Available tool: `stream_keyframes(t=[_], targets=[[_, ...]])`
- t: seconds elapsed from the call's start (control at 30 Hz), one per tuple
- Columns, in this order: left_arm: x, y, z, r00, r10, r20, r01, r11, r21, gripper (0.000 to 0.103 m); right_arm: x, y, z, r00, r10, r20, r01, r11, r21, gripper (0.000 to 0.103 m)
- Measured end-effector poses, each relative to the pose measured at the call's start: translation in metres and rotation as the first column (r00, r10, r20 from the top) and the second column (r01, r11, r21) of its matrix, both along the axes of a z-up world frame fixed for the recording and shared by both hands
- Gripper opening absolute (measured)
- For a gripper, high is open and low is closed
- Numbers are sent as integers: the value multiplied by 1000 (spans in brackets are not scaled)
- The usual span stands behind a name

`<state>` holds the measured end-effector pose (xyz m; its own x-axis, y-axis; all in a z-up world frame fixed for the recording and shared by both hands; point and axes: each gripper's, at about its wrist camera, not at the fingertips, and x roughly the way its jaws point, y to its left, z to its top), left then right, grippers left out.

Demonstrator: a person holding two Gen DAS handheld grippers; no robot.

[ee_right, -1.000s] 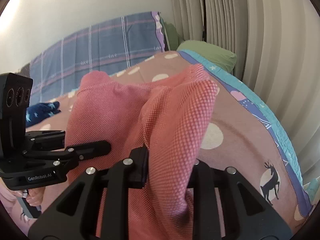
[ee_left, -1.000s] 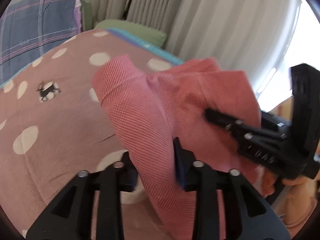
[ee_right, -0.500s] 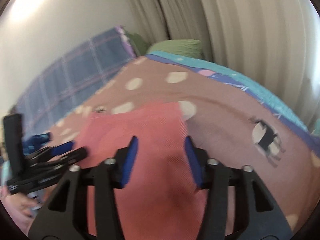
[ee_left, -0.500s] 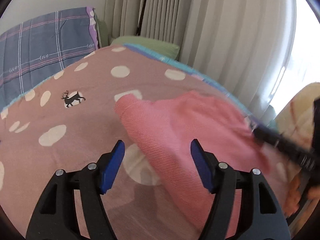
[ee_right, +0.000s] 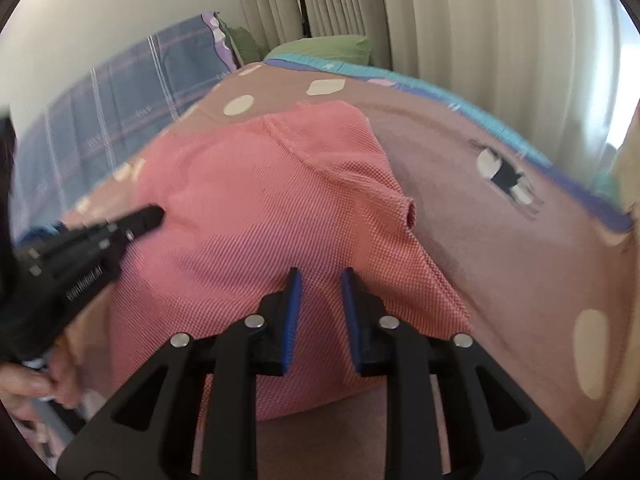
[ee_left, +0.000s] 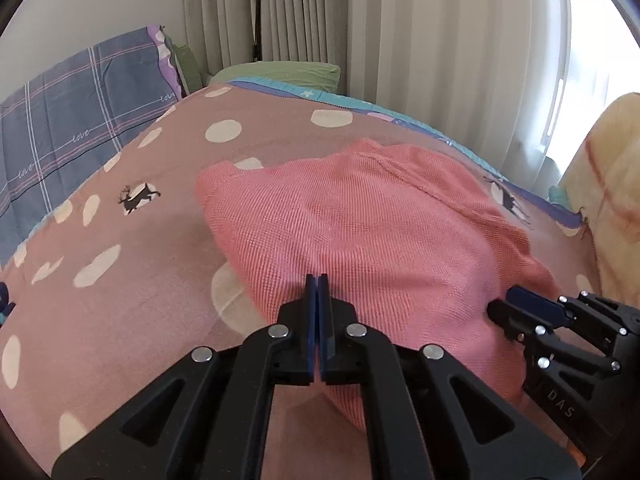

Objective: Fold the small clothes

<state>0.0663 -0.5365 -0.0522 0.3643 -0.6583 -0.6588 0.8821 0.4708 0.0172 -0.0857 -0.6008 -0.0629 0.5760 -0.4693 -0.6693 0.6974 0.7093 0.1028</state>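
garment: pink knit top (ee_left: pixel 360 232) lay on the bed, toward its curtain-side edge, mostly flat with a rumpled sleeve or cuff on its right side; the bottom hem was nearest me.
left claw: my left gripper (ee_left: pixel 318 292) had just been closing and its blue pads met. Tips sat over the near hem, but I couldn't tell if any cloth was pinched between them; it looked like none.
right claw: my right gripper (ee_right: pixel 320 292) was partly open and had just been narrowing. The pads hovered over the near part of the top with the knit showing in the gap, not clamped.
step: looked like the top was laid out and the next fold grab was being set up.
how to do it well: I'd have smoothed the bumps first, then pinched only the top layer at matching points on the near hem, both claws level, and carried the edge evenly so the fold line stayed straight. The loose knit could bunch or drag.
risk: the fabric could slip from a shallow pinch, and the bed cover could get grabbed too.
surface: soft brown bed cover (ee_left: pixel 120 300) with cream dots and deer prints.
room: plaid pillow (ee_left: pixel 72 108) and green pillow (ee_left: pixel 280 72) at the head of the bed, pale curtains (ee_left: pixel 400 40) behind, a yellow blanket (ee_left: pixel 612 200) at the right edge.
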Motion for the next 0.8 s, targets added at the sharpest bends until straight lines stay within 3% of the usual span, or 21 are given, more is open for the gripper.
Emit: stream_keyframes(t=[0.07,0.1,0.13,0.17,0.3,0.37,0.43,0.57,0.63,0.73,0.8], targets=[[-6,18,12,1000,12,-17,-12,1000,-27,22,-7,2,2,1000,4,7,-4,1000,21,26],[-10,29,19,1000,16,-13,-16,998,-56,28,-18,5,5,1000,-7,-2,7,999,44,38],[-16,43,25,1000,27,-8,-28,995,-91,42,-28,6,7,1000,-22,-11,23,998,51,58],[-21,56,30,999,41,-14,-42,992,-120,55,-42,12,10,999,-35,-10,35,998,44,66],[-46,97,40,996,34,-77,-48,981,-189,72,-93,43,19,998,-56,4,56,998,-33,68],[-67,114,45,998,31,-54,-41,980,-195,90,-109,53,21,999,-47,25,48,999,-20,70],[-88,127,50,1000,17,-21,-21,980,-197,99,-119,66,28,999,-15,50,15,1000,-12,75],[-119,146,64,998,24,58,-15,986,-167,102,-126,91,49,995,54,83,-49,997,-63,80],[-130,156,73,996,39,85,-25,986,-166,102,-132,102,62,989,85,121,-74,993,-89,89],[-141,172,83,991,71,116,-49,982,-183,102,-139,114,76,987,55,152,-35,991,-131,98],[-145,183,88,985,111,132,-84,977,-194,102,-144,119,82,985,36,166,-11,988,-154,98]])
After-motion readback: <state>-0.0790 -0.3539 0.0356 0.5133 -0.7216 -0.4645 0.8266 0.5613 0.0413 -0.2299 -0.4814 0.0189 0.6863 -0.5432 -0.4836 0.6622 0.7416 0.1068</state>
